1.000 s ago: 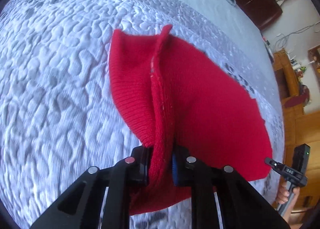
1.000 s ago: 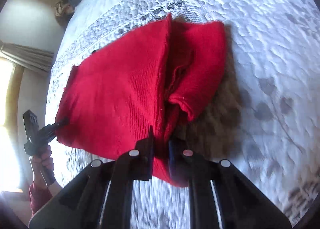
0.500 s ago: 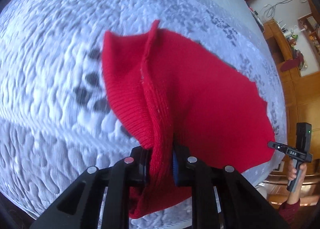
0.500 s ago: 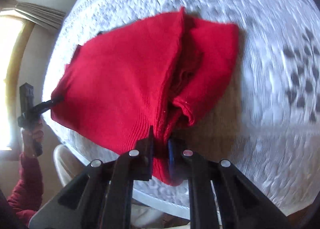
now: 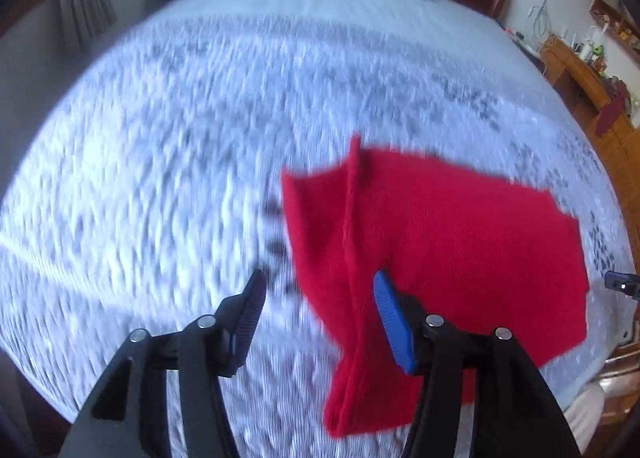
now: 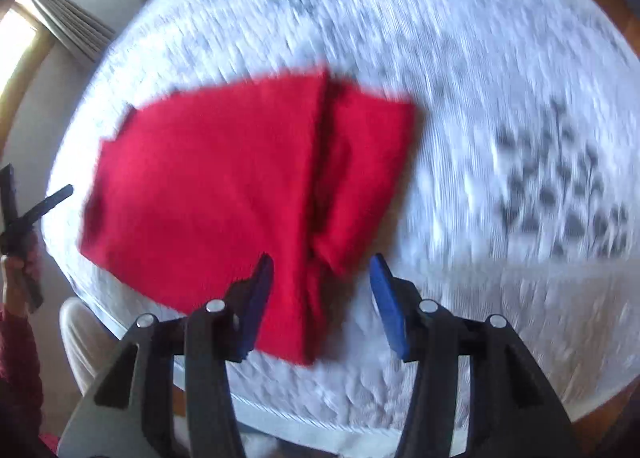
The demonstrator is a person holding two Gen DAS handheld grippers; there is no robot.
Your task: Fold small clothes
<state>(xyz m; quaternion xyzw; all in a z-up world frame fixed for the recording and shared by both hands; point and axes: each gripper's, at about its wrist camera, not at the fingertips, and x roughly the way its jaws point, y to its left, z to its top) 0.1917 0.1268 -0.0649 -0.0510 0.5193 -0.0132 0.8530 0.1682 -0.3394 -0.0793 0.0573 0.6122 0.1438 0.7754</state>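
A red knit garment is spread on the quilted bed, released from both downward-tilted grippers, left gripper and right gripper, whose jaws have just been opened.

Showing off a solid red knit garment against a white quilted bedspread with grey leafy blotches.

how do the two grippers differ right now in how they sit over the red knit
The left gripper sits over the red knit's raised seam edge, quilt under its left finger. The right gripper is centred over a fold. Both have just been opening, with cloth between the fingers but not pinched.
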